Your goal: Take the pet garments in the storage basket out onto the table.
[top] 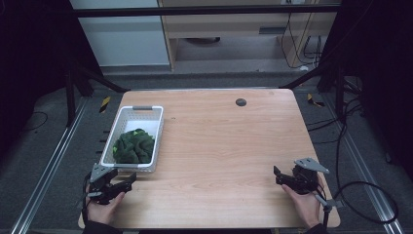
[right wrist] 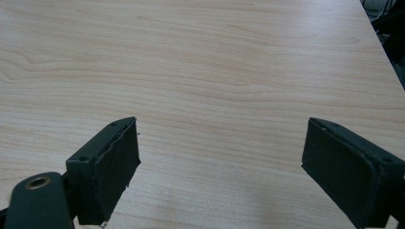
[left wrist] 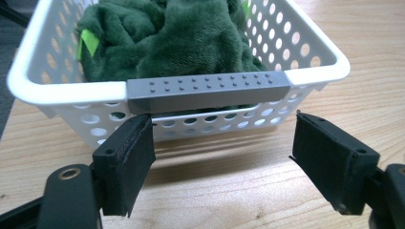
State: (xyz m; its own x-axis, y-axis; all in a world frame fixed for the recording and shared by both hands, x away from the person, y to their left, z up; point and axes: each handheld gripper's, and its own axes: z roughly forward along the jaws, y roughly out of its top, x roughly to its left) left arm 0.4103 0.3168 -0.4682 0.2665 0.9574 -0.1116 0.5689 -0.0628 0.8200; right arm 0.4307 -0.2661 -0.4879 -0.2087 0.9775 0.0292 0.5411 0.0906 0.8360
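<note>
A white perforated basket (top: 155,138) with grey handle strips stands at the left of the wooden table (top: 224,146) and holds a crumpled dark green cloth (top: 134,145). My left gripper (top: 124,185) rests at the near left corner, just in front of the basket's near end, open with nothing between its pads. In the left gripper view the grey handle (left wrist: 208,90) and the green cloth (left wrist: 167,38) sit right beyond the gripper (left wrist: 222,157). My right gripper (top: 278,175) lies at the near right, open and pointing left over bare wood (right wrist: 200,71), its jaws wide apart (right wrist: 220,167).
A small dark round grommet (top: 240,102) sits near the table's far edge. Cables (top: 360,195) trail on the floor to the right. Black frame legs (top: 92,80) stand behind the table's far corners.
</note>
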